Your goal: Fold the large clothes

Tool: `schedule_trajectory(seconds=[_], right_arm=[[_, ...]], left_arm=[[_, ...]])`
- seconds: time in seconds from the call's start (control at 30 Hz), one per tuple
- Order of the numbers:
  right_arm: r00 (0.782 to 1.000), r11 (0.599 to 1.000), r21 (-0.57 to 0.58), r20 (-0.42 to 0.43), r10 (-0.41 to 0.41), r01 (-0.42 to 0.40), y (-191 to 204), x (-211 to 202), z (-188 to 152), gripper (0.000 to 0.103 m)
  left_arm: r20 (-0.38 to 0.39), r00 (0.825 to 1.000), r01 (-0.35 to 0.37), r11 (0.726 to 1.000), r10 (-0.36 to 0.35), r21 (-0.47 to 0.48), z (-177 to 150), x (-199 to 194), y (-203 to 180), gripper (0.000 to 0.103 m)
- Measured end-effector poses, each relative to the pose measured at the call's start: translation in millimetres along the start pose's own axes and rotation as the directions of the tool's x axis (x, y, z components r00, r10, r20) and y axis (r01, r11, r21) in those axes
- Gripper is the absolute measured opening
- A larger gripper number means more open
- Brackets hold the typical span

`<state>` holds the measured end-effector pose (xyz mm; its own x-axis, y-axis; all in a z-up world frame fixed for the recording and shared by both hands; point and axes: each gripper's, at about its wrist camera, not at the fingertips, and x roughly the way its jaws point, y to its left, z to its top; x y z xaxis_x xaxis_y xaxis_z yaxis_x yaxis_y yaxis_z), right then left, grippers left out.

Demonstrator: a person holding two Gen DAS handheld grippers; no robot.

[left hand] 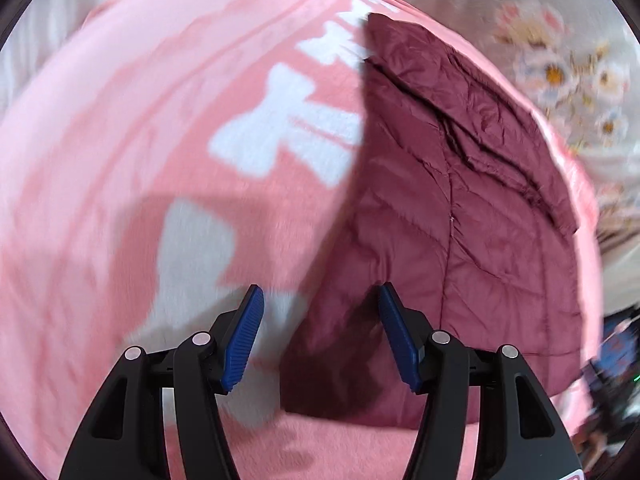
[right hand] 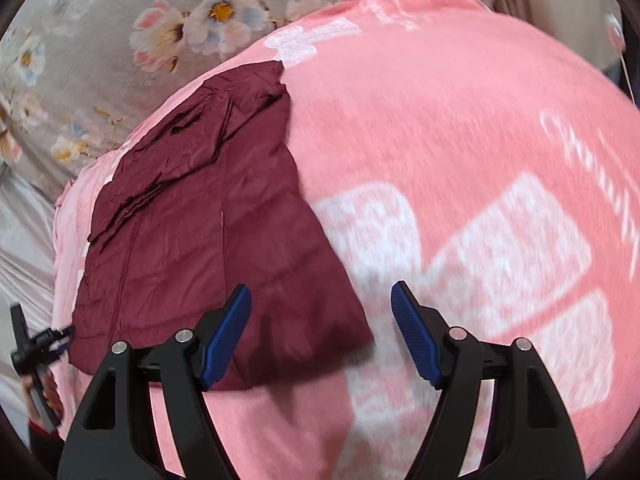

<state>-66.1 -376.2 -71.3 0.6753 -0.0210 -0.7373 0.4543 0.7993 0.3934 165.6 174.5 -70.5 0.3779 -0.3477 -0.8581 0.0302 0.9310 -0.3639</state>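
A dark maroon quilted jacket lies folded into a flat, roughly rectangular stack on a pink blanket printed with white shapes. My left gripper hovers open over the jacket's near left edge, with nothing between its blue pads. The right wrist view shows the same jacket at the left of the blanket. My right gripper is open above the jacket's near right corner, its pads apart and touching no cloth. Both views are motion-blurred.
A grey floral sheet lies beyond the blanket. At the far left of the right wrist view, a hand holds a black tool beside the jacket's edge. Dark blurred objects sit at the right rim of the left wrist view.
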Motion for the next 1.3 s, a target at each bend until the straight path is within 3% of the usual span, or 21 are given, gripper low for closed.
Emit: schedule_trajectory(seconds=[0.1,0.2,0.27,0.3,0.33,0.43,0.7,0.83,0.93,1.13,1.23,1.3], right_arm=[[0.998,0.998,0.028,-0.003,0.060,-0.060,4.7,6.5,-7.1,0.070],[0.998,0.998,0.038,-0.001,0.059,-0.059,11.5,14.5,-11.4,0.069],[0.998,0.997,0.058,-0.006,0.058,-0.057,13.2,18.2,-13.5,0.056],[0.997,0.994,0.075,-0.004,0.074,-0.074,13.7,18.6,-14.8,0.043],[0.996,0.993,0.087,-0.001,0.085,-0.084,12.5,17.5,-16.0,0.021],[0.995,0.989,0.106,0.032,0.098,-0.101,9.9,4.7,-17.2,0.004],[0.988,0.998,-0.031,0.140,0.067,-0.063,27.6,-75.5,-41.9,0.002],[0.977,0.991,-0.136,0.207,0.044,-0.016,39.4,-133.3,-69.1,0.002],[0.961,0.985,-0.169,0.271,0.056,-0.009,50.3,-172.7,-70.5,0.002],[0.897,0.974,-0.223,0.422,0.130,-0.036,86.5,-206.8,-24.0,0.002],[0.883,0.975,-0.218,0.447,0.140,-0.044,97.2,-184.4,16.0,0.002],[0.891,0.979,-0.200,0.435,0.131,-0.046,101.0,-159.0,44.8,0.002]], left_arm=[[0.016,1.000,0.026,0.999,-0.026,-0.033,-5.7,-3.9,-0.2,0.058],[0.006,0.998,0.069,0.997,-0.069,-0.044,-8.6,-0.7,-6.4,0.051],[0.006,0.999,0.041,0.999,-0.041,-0.009,-10.3,1.8,-16.4,0.032],[0.006,0.999,0.047,0.999,-0.047,0.006,-12.0,2.0,-20.0,0.019],[0.006,0.999,0.054,0.999,-0.054,0.004,-11.7,1.1,-20.5,0.011],[0.025,0.997,0.077,0.997,-0.077,0.008,-13.6,-9.6,-23.3,0.003],[0.094,0.989,0.096,0.985,-0.111,0.145,-53.0,-92.8,-35.5,0.002],[0.126,0.986,0.087,0.981,-0.110,0.171,-85.4,-145.4,-29.1,0.002],[0.173,0.975,0.107,0.980,-0.136,0.169,-98.4,-187.0,-26.2,0.002],[0.328,0.931,0.088,0.970,-0.160,0.225,-71.6,-233.9,-56.3,0.002],[0.357,0.924,0.050,0.970,-0.136,0.240,-36.4,-223.4,-76.3,0.002],[0.367,0.924,0.020,0.970,-0.111,0.243,-15.6,-211.1,-84.0,0.003]])
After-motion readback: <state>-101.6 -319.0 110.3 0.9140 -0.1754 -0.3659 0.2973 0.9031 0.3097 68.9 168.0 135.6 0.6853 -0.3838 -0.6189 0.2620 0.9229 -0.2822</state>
